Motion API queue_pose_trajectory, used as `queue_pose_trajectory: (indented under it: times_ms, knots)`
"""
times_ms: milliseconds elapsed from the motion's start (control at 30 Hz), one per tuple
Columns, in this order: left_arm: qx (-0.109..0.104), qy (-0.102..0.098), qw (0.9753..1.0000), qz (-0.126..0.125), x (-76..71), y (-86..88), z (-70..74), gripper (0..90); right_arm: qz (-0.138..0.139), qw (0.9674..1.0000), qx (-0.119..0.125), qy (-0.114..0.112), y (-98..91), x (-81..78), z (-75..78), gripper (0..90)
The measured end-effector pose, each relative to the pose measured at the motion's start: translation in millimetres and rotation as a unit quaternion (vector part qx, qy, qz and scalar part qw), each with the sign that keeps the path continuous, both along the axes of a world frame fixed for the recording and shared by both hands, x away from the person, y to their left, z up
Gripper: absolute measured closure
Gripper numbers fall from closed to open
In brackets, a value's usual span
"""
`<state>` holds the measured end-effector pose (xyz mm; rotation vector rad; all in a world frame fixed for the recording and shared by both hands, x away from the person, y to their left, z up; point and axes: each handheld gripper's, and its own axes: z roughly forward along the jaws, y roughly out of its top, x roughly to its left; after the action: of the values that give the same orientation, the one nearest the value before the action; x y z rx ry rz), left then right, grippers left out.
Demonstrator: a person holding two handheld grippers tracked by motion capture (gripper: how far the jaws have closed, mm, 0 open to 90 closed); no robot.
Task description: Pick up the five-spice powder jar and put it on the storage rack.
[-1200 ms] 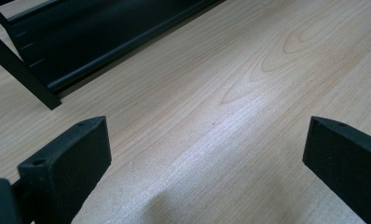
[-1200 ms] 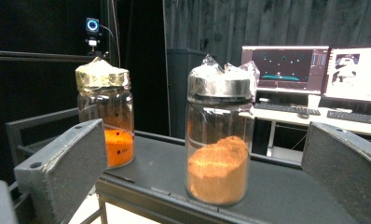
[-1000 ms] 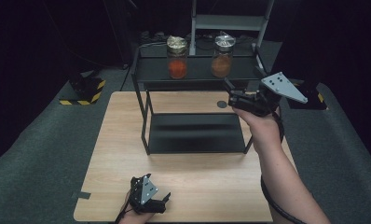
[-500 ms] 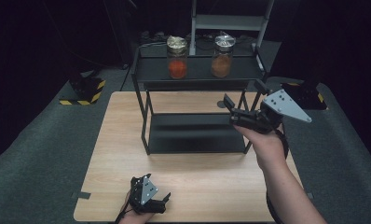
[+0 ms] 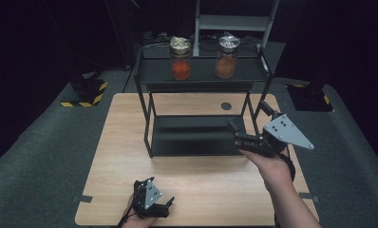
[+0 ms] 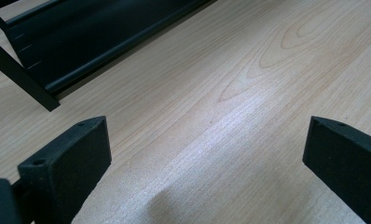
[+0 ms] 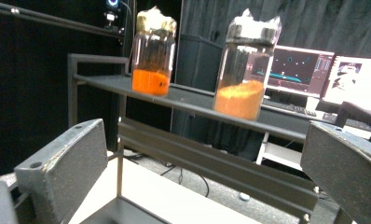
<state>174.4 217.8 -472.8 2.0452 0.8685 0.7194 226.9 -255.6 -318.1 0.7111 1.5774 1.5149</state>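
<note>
1. My right gripper (image 5: 246,128) hangs in the air over the right edge of the table (image 5: 125,156), just in front of the black rack's (image 5: 146,128) right legs. I hold it tipped up so its camera looks at the rack's top shelf (image 7: 183,100), where the two jars stand.

2. Its jaws are wide apart with nothing between them. In the right gripper view they frame the jar with the paler orange powder (image 7: 244,70), so I judge that jar is the one I am lining up on; I hold the jaws that wide because the jar's body has to pass between them.

3. That jar stands upright on the right half of the top shelf (image 5: 225,57). The jar with the redder powder (image 5: 180,59) stands upright on the left half, well apart from it, which leaves room for a jaw on the inner side.

4. Both jars wear crinkled foil caps, so I would grip the glass body, not the top.

5. My left gripper (image 5: 154,209) rests low at the table's near edge, left of the middle, well away from the rack. Its jaws are also apart and empty over bare wood (image 6: 230,107). I keep it parked there so it stays out of the right arm's path.
</note>
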Motion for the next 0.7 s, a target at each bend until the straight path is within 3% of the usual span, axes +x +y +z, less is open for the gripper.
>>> queue_pose_trajectory:
  times_ms: [300, 700]
  knots:
    - [0.0, -0.002, 1.0, 0.0, -0.5, -0.2, -0.3, 1.1, -0.009, 0.9995, -0.027, 0.014, -1.1, -13.8, -25.5, 0.0]
    - [0.002, -0.001, 1.0, 0.0, -0.5, -1.1, -0.2, 1.2, -0.014, 0.9975, -0.061, 0.033, -2.1, -26.3, -72.2, 0.0]
